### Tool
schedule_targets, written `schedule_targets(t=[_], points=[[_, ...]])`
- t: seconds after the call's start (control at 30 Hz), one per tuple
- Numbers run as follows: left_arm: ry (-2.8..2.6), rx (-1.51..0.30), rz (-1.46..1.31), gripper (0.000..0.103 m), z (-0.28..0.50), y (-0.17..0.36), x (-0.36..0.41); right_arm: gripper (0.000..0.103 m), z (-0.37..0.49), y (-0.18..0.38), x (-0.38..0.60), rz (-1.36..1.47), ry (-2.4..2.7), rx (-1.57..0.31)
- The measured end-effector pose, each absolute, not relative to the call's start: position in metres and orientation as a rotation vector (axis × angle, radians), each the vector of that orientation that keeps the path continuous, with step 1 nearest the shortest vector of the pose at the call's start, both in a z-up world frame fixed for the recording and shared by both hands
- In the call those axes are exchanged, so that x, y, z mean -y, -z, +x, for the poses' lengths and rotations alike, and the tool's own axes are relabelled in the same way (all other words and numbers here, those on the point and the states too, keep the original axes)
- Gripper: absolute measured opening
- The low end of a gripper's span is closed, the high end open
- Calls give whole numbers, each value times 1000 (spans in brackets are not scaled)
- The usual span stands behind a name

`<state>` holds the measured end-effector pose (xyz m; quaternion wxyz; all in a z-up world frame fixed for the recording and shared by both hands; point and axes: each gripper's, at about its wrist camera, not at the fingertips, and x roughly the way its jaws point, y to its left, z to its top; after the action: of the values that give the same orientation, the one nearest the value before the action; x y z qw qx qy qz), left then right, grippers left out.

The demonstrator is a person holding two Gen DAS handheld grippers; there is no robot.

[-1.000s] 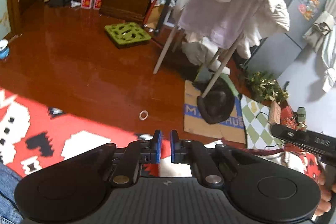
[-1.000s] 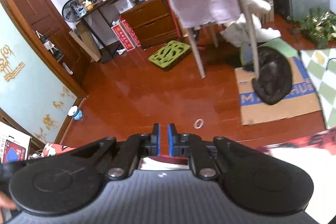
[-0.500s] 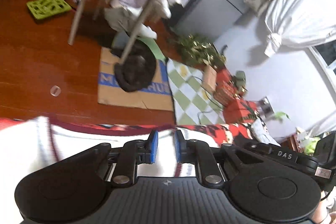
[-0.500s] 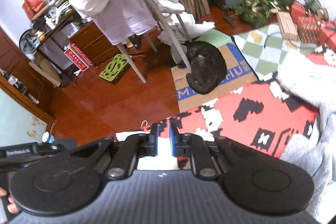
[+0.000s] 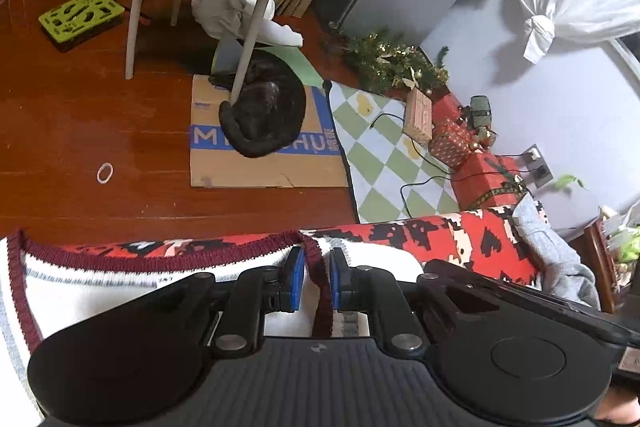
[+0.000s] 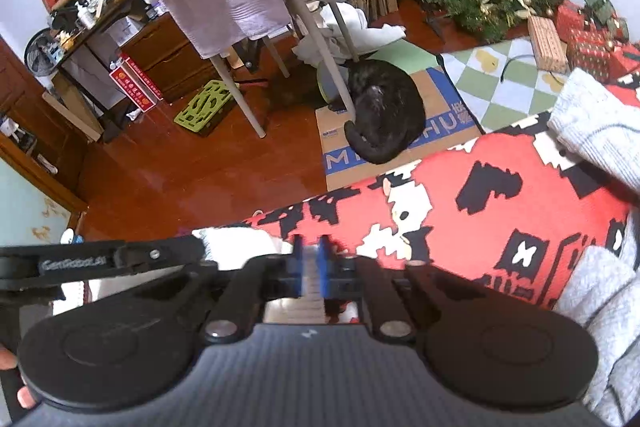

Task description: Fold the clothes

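A white knit sweater [image 5: 100, 291] with maroon trim lies on a red, black and white patterned blanket [image 5: 492, 239]. My left gripper [image 5: 317, 281] hangs just over it, and the maroon trim runs up between its blue pads [image 5: 297, 281], which look closed on it. In the right wrist view, my right gripper [image 6: 310, 267] has blurred white sweater [image 6: 240, 241] cloth pinched between its narrow-set pads, above the blanket [image 6: 480, 203]. The two grippers sit side by side. A grey knit garment [image 6: 592, 123] lies on the blanket to the right.
A black cat [image 5: 260, 111] is curled on flattened cardboard [image 5: 272, 167] on the wooden floor, beside a white chair leg [image 5: 248, 39] under draped laundry. A green tray [image 5: 80, 15], a checkered mat [image 5: 380, 155], wrapped boxes [image 5: 452, 143] and a garland [image 5: 392, 63] lie beyond.
Both grippers swung to the right and came down from above the floor's edge to low over the blanket. The white sweater now lies spread under the left gripper.
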<state>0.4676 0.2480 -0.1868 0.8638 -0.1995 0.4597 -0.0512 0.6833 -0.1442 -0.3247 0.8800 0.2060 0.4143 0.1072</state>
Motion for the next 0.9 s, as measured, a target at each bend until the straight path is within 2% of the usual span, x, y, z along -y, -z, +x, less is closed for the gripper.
schedule_targets(t=[0.2, 0.37, 0.8, 0.87, 0.9], points=[[99, -939, -426, 2, 472, 186, -248, 1, 675, 323, 143, 440, -199, -826], [96, -891, -398, 1, 475, 180, -247, 0, 678, 320, 150, 449, -167, -784], [34, -944, -354, 2, 494, 193, -242, 1, 690, 328, 147, 415, -134, -770], [36, -945, -399, 6, 493, 191, -248, 8, 688, 325, 151, 423, -134, -754], [37, -945, -421, 7, 492, 190, -250, 9, 687, 322, 156, 449, -140, -740]])
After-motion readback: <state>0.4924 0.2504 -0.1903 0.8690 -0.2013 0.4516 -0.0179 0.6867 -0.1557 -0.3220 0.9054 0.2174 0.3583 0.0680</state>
